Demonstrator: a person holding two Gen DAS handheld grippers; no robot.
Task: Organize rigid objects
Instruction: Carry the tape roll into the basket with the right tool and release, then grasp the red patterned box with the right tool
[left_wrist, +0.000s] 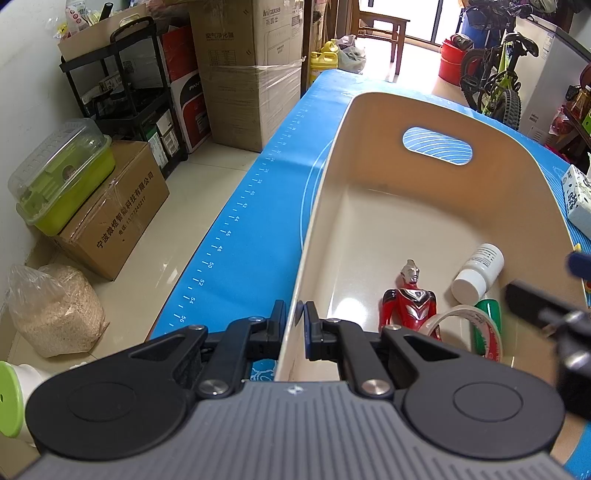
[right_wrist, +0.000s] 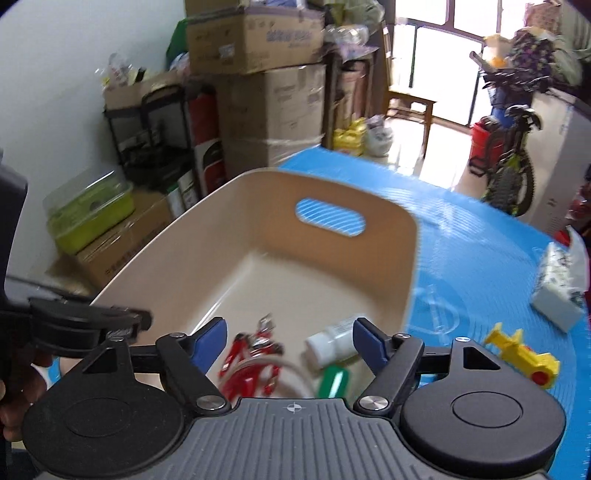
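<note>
1. A tabletop (left_wrist: 236, 221) covered by a blue mat with printed ruler marks is shown in both views; the ruler scale is readable only in the left wrist view.
2. A beige bin (left_wrist: 517, 177) with an oval handle cut-out is seen standing on the mat.
3. The bin's near left wall is clamped between the closed pads of the left gripper (left_wrist: 294, 314), a grip shown plainly only in the left wrist view.
4. The right gripper (right_wrist: 290, 345) is held released above the bin's near end, its jaws wide apart and nothing pressed between them.
5. A tissue pack (right_wrist: 557, 291) is seen on the mat right of the bin.
6. A yellow toy (right_wrist: 524, 360) is shown on the mat only in the right wrist view.
7. Inside the bin a red figure (left_wrist: 408, 299), a white bottle (left_wrist: 478, 273), a tape roll (left_wrist: 469, 328) and a green object (left_wrist: 489, 314) are found lying close together; they are sharp in the left wrist view, blurred in the right.
</note>
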